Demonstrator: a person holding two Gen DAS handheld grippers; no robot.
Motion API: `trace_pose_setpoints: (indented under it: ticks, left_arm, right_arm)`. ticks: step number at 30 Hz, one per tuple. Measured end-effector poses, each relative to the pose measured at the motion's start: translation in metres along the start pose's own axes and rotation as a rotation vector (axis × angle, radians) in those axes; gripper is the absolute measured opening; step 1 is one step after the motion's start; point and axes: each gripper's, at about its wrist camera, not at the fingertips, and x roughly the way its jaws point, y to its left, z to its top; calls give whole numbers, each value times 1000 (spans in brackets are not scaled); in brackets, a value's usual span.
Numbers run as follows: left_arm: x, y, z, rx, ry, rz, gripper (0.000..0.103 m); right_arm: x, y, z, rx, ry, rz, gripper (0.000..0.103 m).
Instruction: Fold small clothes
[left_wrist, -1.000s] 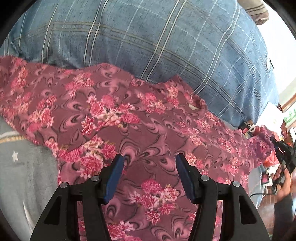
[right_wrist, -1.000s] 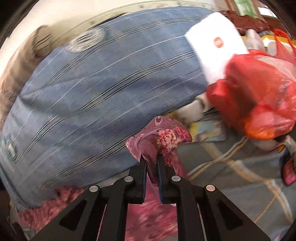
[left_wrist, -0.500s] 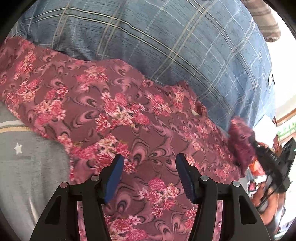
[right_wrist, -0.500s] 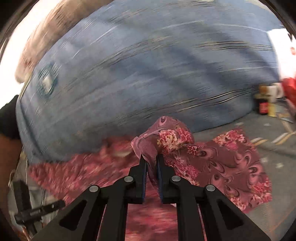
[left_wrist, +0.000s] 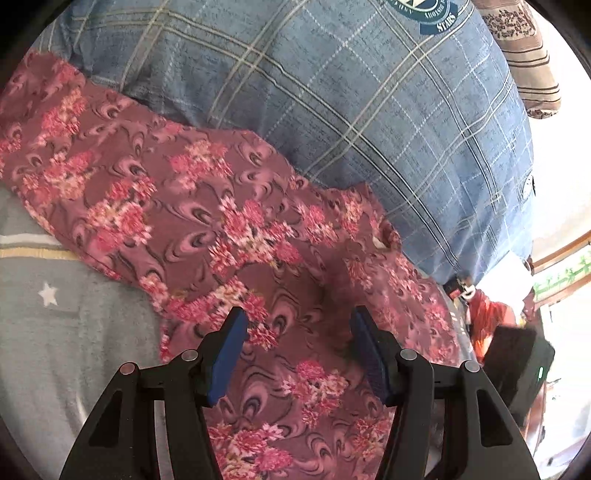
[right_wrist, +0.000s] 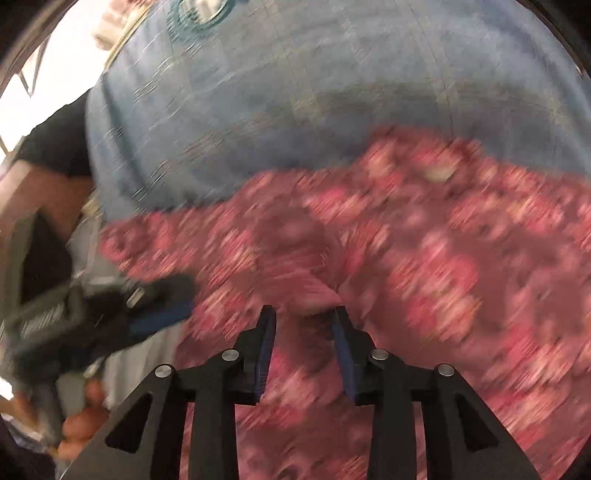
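A maroon garment with pink flower print (left_wrist: 221, 221) lies spread on a grey bedsheet (left_wrist: 55, 332), its far edge against a big blue plaid pillow (left_wrist: 351, 103). My left gripper (left_wrist: 297, 332) is open and empty, low over the garment's near part. My right gripper (right_wrist: 303, 325) is open, just above the same garment (right_wrist: 424, 258), with a raised fold of cloth beyond its tips; this view is motion-blurred. The left gripper shows at the left of the right wrist view (right_wrist: 110, 314).
A striped brown cushion (left_wrist: 528, 66) sits at the top right behind the pillow. A red plastic bag (left_wrist: 487, 317) and small bottles (left_wrist: 458, 288) lie at the right by the pillow's end. The bedsheet has a star and stripes.
My right gripper carried a corner of the garment leftward across it, then opened and let it go. The left gripper stayed open, drifting slightly over the cloth.
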Motion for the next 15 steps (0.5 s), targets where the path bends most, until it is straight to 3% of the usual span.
trace_pose_setpoints:
  ticks: [2, 6, 12, 13, 14, 15]
  left_arm:
    - [5, -2, -1, -4, 22, -28, 58]
    - [17, -6, -3, 19, 55, -52, 64]
    - [54, -8, -6, -35, 127, -137, 62]
    - [59, -8, -5, -32, 109, -113, 57]
    - [61, -9, -5, -25, 76, -74, 21]
    - [64, -10, -4, -11, 48, -31, 8]
  right_arm:
    - [-9, 5, -14, -29, 34, 31, 34]
    - [-53, -20, -32, -20, -17, -8, 39]
    - [-132, -130, -45, 259, -174, -142, 43]
    - [-142, -143, -47, 295, -189, -155, 43]
    - [-152, -158, -51, 342, -207, -164, 44]
    - [-162, -175, -57, 394, -226, -164, 44]
